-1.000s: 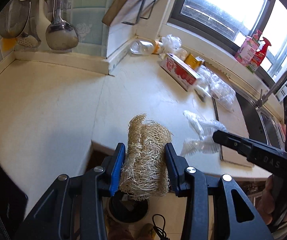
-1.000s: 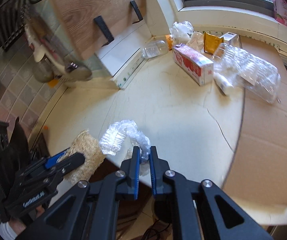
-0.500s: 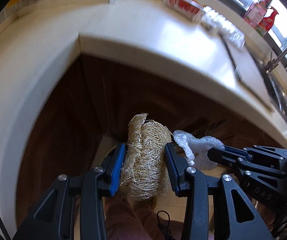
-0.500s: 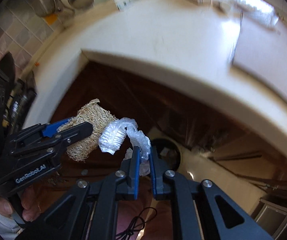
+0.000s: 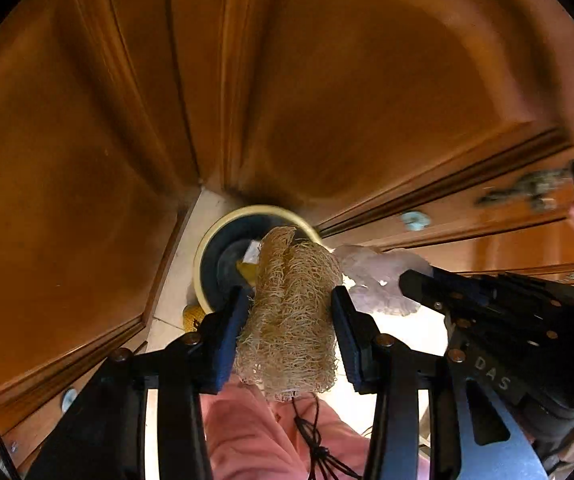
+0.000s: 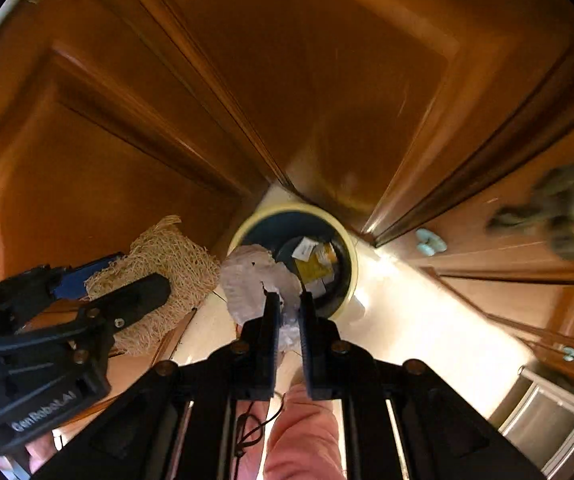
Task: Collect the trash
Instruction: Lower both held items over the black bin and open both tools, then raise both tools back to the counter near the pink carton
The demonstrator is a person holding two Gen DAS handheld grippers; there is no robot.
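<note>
A tan loofah sponge (image 5: 291, 320) sits between the blue pads of my left gripper (image 5: 289, 304), whose jaws are opening while the pads still touch it. It hangs just over the near rim of a round cream-rimmed trash bin (image 5: 207, 256) on the floor. My right gripper (image 6: 287, 300) is shut on a crumpled clear plastic wrap (image 6: 251, 276), held above the left rim of the bin (image 6: 351, 264). In the right wrist view the loofah (image 6: 171, 256) and left gripper (image 6: 139, 270) are to the left of the bin. Both grippers point steeply down.
Brown wooden cabinet doors (image 5: 327, 100) surround the bin on three sides, with a pale knob (image 5: 415, 220) at right. Yellow and white wrappers (image 6: 315, 260) lie inside the bin. A person's pink trouser leg (image 5: 247, 432) and a black cord (image 5: 311, 440) are below the grippers.
Both grippers have dropped from above the countertop down in front of the cabinets, to just above the floor bin, still carrying the loofah and the plastic wrap.
</note>
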